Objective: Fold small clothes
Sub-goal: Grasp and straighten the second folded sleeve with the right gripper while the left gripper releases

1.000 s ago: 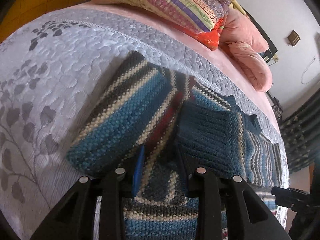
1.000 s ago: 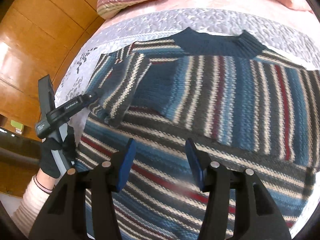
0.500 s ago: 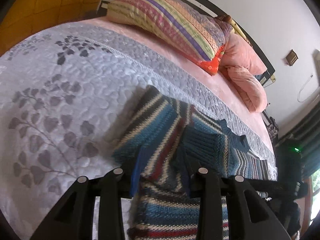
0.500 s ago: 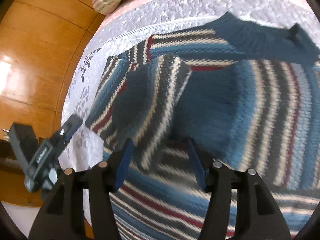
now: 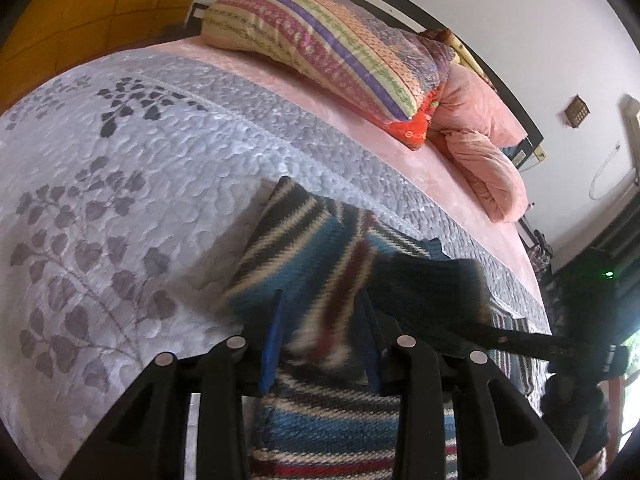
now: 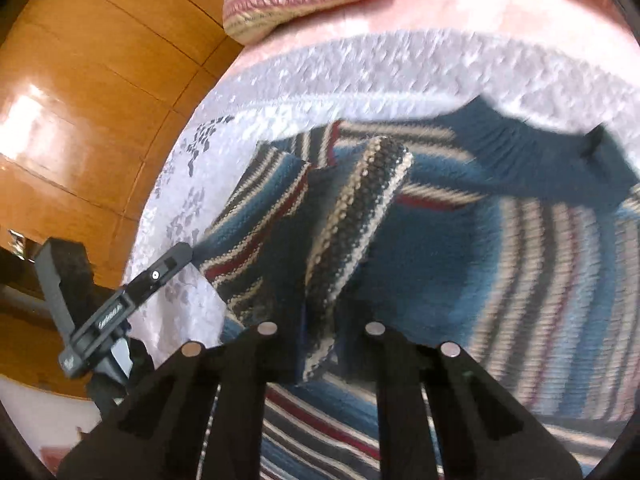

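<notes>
The right tongs point(image 6: 320, 344) pinch the sweater point(image 6: 460, 264) sleeve point(image 6: 352, 232). The left tongs point(image 5: 320, 340) are apart around knit. Blurry pulling could slip the sleeve loose.

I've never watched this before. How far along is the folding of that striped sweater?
Early to midway. One sleeve already lies folded over the sweater on the bedspread. Both grippers, left and right, sit at its lower edge; whether they have gripped it is unclear. The body is not yet folded.
</notes>
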Motion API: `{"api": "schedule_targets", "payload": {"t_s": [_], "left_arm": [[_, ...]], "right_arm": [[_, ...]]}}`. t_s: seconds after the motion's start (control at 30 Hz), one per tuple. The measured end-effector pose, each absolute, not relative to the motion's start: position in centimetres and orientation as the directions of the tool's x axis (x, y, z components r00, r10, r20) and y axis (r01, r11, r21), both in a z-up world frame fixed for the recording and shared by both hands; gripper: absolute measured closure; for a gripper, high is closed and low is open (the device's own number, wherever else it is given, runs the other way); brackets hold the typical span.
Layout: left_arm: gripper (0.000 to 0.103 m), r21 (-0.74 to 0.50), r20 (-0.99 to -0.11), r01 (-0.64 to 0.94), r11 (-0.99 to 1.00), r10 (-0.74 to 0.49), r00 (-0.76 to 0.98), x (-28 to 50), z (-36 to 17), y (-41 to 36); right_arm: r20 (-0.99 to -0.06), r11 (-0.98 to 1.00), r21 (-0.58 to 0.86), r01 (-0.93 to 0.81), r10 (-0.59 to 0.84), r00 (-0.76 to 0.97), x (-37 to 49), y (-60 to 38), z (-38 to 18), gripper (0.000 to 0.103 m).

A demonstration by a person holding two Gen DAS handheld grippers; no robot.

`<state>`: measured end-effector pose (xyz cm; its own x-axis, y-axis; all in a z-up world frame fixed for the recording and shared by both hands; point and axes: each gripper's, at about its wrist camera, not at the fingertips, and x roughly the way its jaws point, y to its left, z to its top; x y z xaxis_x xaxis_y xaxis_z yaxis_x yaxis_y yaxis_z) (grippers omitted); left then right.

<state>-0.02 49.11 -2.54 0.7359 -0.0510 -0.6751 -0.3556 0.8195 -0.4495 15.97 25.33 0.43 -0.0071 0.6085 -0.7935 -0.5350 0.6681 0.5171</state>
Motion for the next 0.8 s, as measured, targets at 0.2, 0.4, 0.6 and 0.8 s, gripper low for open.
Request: {"api": "schedule_targets", "payload": {"t_s": [0.2,0.4,0.6,0.8], "left_arm": [[0.068,-0.401,-0.7,-0.309,0.863,-0.07,0.711,2.6,-3.0,46.2],[0.068,-0.327,-0.747,-0.27,0.905,-0.073,0.661,5.1,-4.7,43.2],[0.068,-0.31,-0.792,-0.301,0.902,-0.07,0.606,6.1,-7.2,43.4],[0.068,-0.318,-0.789,-0.3,0.899,-0.075,0.61,5.8,-7.4,43.4]], "right_arm": [[-0.837,0.72,0.385,-0.578,0.536,0.11,17.1,20.3,1.8,0.093],[-0.852,0.76,0.412,-0.503,0.516,0.083,18.6,17.3,-1.7,0.093],[-0.86,0.782,0.43,-0.451,0.507,0.06,19.3,16.6,-4.7,0.089],[-0.863,0.796,0.407,-0.448,0.496,0.096,19.0,16.2,-3.8,0.077]]}}
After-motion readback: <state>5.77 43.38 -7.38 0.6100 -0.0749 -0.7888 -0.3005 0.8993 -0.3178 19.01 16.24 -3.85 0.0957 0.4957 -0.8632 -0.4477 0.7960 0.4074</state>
